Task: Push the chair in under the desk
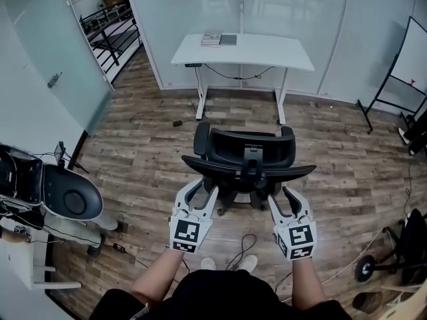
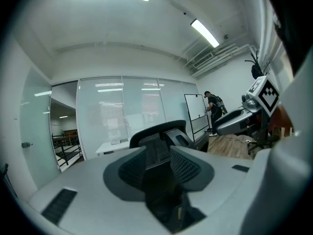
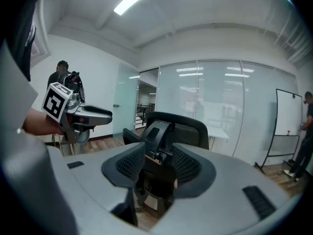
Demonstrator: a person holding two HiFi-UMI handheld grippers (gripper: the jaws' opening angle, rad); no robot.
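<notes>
A: Where is the chair (image 1: 243,157)?
B: Just ahead of both grippers, well apart from the desk (image 1: 267,51)
A: And the jaws?
B: Left gripper (image 1: 208,188) and right gripper (image 1: 280,194) stand narrowly apart, holding nothing; their cubes (image 1: 186,234) show square markers

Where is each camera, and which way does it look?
Head view: on the person's head, looking down at the black mesh office chair and white desk; forearms, left gripper and right gripper show.
Left gripper view: on the left gripper, facing the chair past its open jaws; right gripper shows.
Right gripper view: on the right gripper, likewise; left gripper shows.
All share the chair.
</notes>
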